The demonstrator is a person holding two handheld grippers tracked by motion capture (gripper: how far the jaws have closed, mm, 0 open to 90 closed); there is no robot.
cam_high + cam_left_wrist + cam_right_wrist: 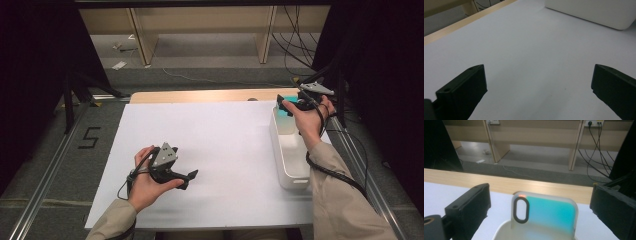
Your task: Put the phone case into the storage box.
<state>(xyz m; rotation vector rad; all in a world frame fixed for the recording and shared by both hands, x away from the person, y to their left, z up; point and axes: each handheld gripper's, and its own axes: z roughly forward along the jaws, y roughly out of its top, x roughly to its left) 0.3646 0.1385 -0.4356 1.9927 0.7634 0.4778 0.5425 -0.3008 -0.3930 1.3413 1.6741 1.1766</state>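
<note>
The step in hand looks like the approach to a pick: the right gripper hovers over the far end of the white bin at the right edge of the table, its 2 jaws spread wide and holding nothing. In the right gripper view those jaws frame the teal cutting board, a translucent board with a dark-rimmed oval handle hole, standing upright inside the bin and leaning at its far end; the board sits between the jaws but apart from both. The left gripper rests low over the white table sheet near the person's side, well apart from the bin, its jaws also spread with only bare sheet between them in the left gripper view. The next move, as I judge it, calls for lowering the right gripper so the jaws straddle the board's top edge, then closing across its thin faces rather than its width, since the board is flat and could slip or tip against the bin wall. Counted: 1 cutting board, 1 bin, 2 grippers, 1 table sheet; whether the bin holds anything else I cannot tell.
</note>
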